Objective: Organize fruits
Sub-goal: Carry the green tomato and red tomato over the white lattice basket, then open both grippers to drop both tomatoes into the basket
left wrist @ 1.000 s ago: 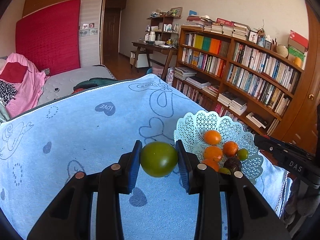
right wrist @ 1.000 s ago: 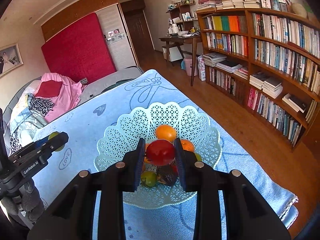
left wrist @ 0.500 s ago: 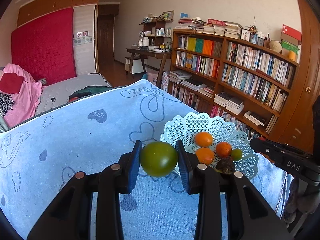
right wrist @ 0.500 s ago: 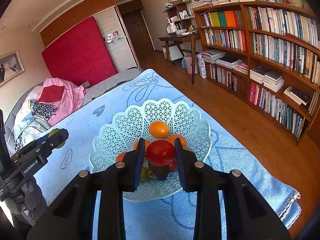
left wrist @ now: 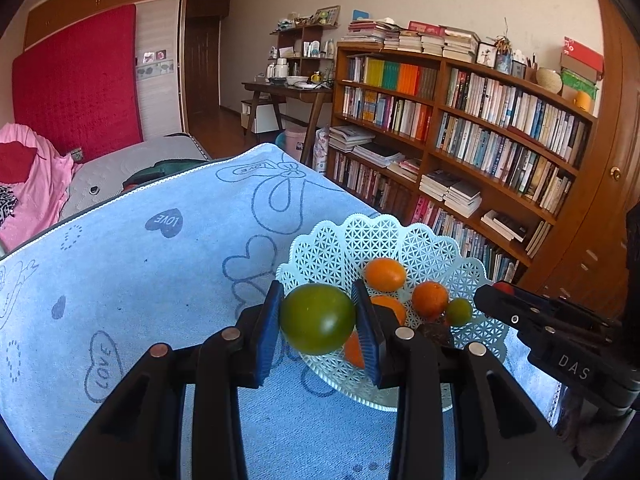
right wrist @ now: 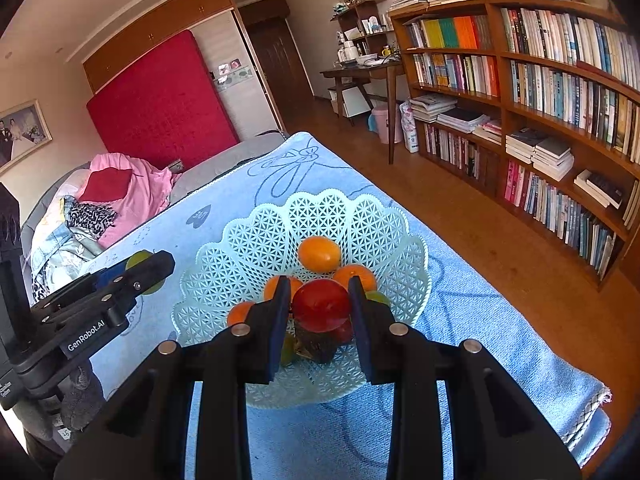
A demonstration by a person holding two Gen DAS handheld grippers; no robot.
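Home, bedroom doubling as study. Bed with pink bedding (right wrist: 120, 196) along left side, red padded headboard panel (right wrist: 160, 100) on wall, framed wedding portrait (right wrist: 22, 134) at far left. Long wooden bookshelf (right wrist: 540, 92) packed with books along right wall, wooden desk (right wrist: 364, 72) with kettle and cups beyond it, dark door (right wrist: 280, 60), wooden floor (right wrist: 500, 240). Blue heart-print towel (left wrist: 160, 260) covers work surface.

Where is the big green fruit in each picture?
Left wrist view: the green fruit sits low in the middle, clamped in the left gripper.
Right wrist view: only slivers of it show at far left, behind the left gripper's black fingers.
Shared landmark: the white lattice basket of oranges on the blue towel.
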